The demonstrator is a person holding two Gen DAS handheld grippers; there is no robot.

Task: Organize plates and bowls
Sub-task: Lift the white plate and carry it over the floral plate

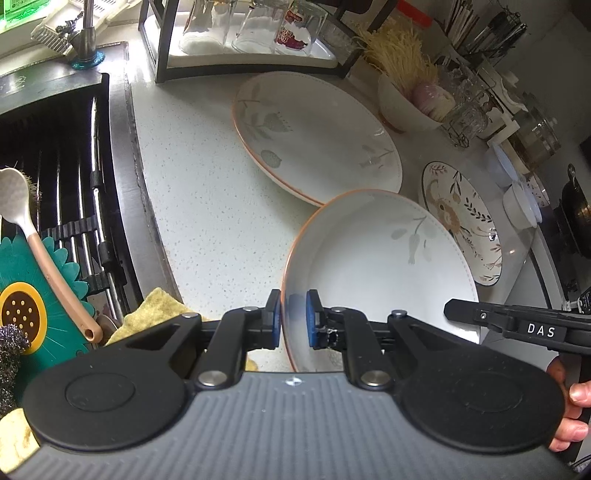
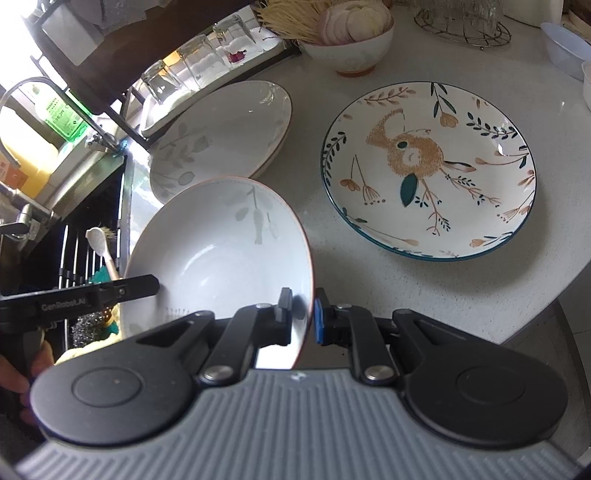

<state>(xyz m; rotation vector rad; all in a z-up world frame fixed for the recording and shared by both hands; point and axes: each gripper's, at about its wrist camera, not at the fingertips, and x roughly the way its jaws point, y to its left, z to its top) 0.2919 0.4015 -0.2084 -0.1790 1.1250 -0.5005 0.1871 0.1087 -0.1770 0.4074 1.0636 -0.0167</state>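
A white deep plate [image 1: 380, 258] [image 2: 218, 251] with an orange rim and a faint leaf print is tilted above the pale counter [image 1: 207, 206]. My left gripper [image 1: 293, 317] is shut on its left rim. On the opposite rim my right gripper [image 2: 303, 317] is shut too, one of its fingers [image 1: 465, 312] reaching in from the right. Behind it lies a stack of matching white plates [image 1: 317, 136] [image 2: 221, 136]. A bird-patterned plate [image 1: 461, 221] [image 2: 428, 170] with a blue rim lies flat to the right.
A bowl of noodles and sliced onion [image 1: 402, 107] [image 2: 354, 55] stands at the back. Upturned glasses fill a dark-framed rack [image 1: 251, 33]. The sink [image 1: 55, 166] with a spoon [image 1: 37, 240], sponge and scourer lies left. The counter edge [image 2: 546, 295] curves at right.
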